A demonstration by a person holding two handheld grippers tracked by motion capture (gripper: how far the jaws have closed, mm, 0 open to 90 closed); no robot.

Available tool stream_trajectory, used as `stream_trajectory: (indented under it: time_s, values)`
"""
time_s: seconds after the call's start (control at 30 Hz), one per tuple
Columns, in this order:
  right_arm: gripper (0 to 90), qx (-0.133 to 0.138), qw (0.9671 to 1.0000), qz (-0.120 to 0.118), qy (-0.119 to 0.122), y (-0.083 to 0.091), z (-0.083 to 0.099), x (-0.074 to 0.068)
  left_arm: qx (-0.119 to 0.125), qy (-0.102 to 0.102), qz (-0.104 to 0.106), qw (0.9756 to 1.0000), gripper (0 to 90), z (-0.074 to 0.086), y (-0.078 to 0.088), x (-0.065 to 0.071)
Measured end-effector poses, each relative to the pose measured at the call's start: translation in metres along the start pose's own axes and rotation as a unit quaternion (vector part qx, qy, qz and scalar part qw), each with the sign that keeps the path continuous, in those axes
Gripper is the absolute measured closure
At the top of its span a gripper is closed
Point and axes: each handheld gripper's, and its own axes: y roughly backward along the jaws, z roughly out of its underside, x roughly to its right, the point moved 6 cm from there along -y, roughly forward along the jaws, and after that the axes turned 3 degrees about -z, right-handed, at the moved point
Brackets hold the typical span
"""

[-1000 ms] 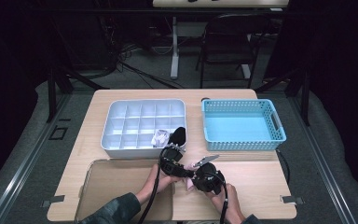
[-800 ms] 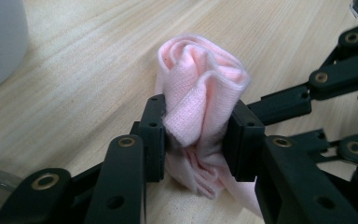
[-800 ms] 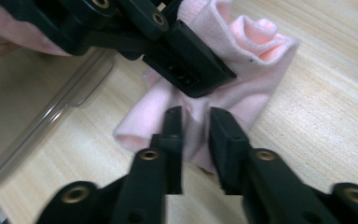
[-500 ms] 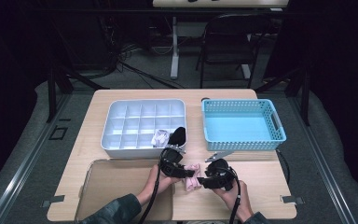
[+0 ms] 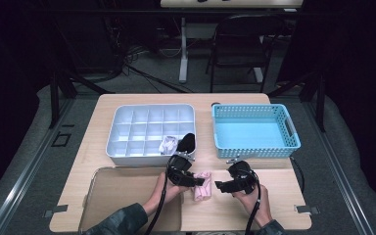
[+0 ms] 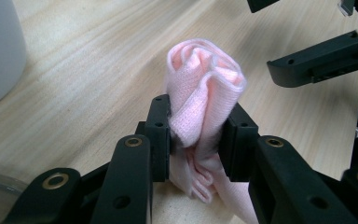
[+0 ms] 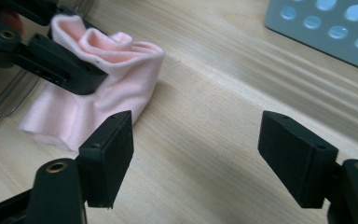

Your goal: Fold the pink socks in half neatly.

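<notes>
White divided tray [image 5: 127, 128] holding pale cloth [image 5: 167, 145], blue basket [image 5: 254, 132]

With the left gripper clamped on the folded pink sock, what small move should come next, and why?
Probably lift the pink sock toward the white compartment tray. The left gripper pinches it in a tight bundle, the right gripper has just been opening with nothing between its jaws, and one compartment already holds a pale sock.
</notes>
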Motion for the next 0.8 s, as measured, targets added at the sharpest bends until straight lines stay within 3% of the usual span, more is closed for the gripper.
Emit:
stream_trajectory:
  time_s: [0.17, 0.33, 0.5, 0.53, 0.57, 0.67, 0.8]
  values:
    - [19.6, -0.005, 0.9999, 0.011, 0.002, 0.000, 0.000, 0.004, 0.011, -0.013, 0.003, 0.9998, 68.5, -0.003, 0.006, 0.003]
    - [16.2, -0.008, 0.9997, 0.025, 0.002, 0.002, 0.001, 0.008, 0.015, -0.032, -0.011, 0.9993, 68.5, -0.005, 0.011, 0.006]
    - [13.5, -0.005, 0.9996, 0.028, -0.002, 0.000, 0.001, 0.012, 0.025, -0.043, -0.009, 0.9987, 68.4, -0.007, 0.016, 0.009]
    - [12.8, -0.003, 0.9997, 0.023, -0.003, 0.000, 0.000, 0.012, 0.026, -0.047, -0.020, 0.9984, 68.5, -0.007, 0.018, 0.009]
    - [10.7, -0.004, 0.9997, 0.025, -0.004, 0.000, 0.001, 0.013, 0.030, -0.049, -0.013, 0.9983, 68.4, -0.008, 0.020, 0.010]
    - [8.5, -0.005, 0.9996, 0.026, -0.005, 0.000, 0.001, 0.014, 0.036, -0.057, -0.025, 0.9974, 68.5, -0.009, 0.024, 0.012]
    - [7.7, -0.010, 0.9996, 0.028, -0.003, 0.000, 0.001, 0.015, 0.036, -0.057, -0.025, 0.9974, 68.5, -0.009, 0.024, 0.012]
